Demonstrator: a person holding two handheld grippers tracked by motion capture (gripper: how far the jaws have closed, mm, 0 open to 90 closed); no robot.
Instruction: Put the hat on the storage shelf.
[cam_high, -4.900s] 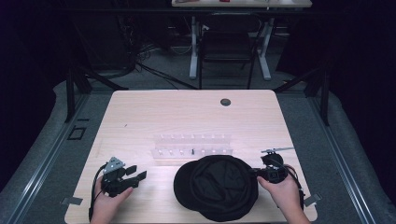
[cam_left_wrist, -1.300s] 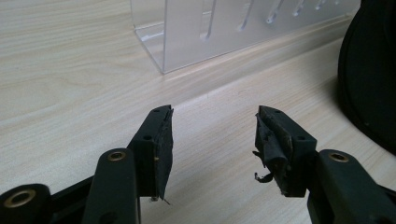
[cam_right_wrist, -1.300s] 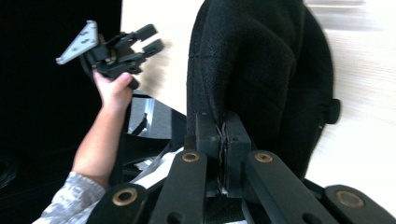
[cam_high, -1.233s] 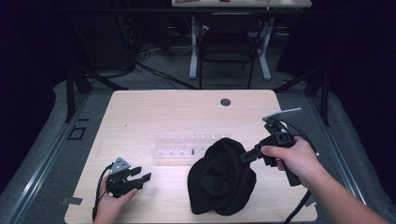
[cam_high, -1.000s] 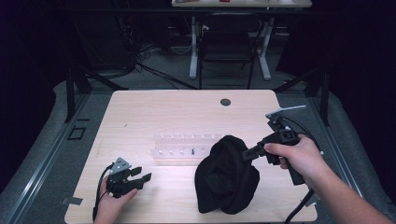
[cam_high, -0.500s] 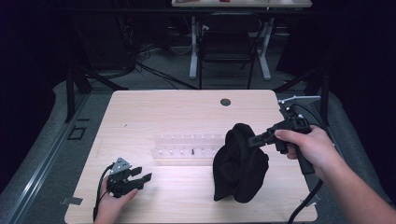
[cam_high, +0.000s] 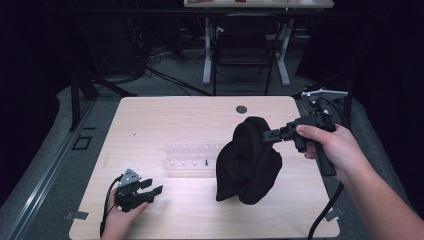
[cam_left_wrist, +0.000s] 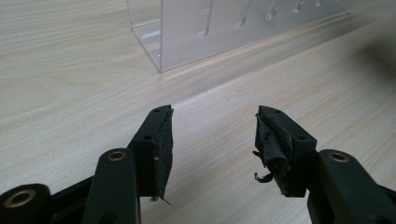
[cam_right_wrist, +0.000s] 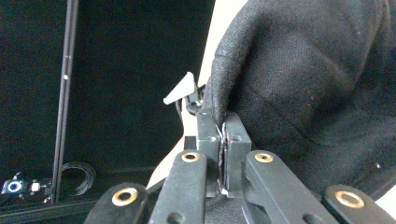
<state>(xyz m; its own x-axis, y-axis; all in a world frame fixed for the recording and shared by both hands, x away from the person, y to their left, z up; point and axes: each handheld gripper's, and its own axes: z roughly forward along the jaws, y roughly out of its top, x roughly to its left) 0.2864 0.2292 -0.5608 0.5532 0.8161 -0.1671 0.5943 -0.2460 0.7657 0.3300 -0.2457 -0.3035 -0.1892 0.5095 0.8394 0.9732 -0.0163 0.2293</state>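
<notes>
Over the right half of the bench (cam_high: 165, 115) we see the right claw (cam_high: 267, 135) lifted clear of the wood, its jaws pressed tight on a fold at the top of the black cloth (cam_high: 248, 162). From that pinch the cloth hangs to about seven o'clock of the claw, bunched into a dark drooping mass, and whether its lowest folds touch the bench top we cannot tell. Along the right gripper view we see the two pads of the right claw (cam_right_wrist: 223, 140) shut together with a thin edge of the black cloth (cam_right_wrist: 303, 70) caught between them, while the rest of the fabric swells up toward one o'clock.

At nine o'clock of the hanging cloth lies the clear plastic rack (cam_high: 192, 159), a long, low transparent holder with rows of small slots; one small dark piece sits in its near row, just beside the cloth, and we cannot make out anything else in it.

Down at the bench's seven o'clock corner we have the left claw (cam_high: 152, 187) resting low on the wood, jaws spread and holding nothing. Its own view shows the left claw (cam_left_wrist: 212, 140) over bare wood, with an end of the clear plastic rack (cam_left_wrist: 196, 32) at twelve o'clock.
</notes>
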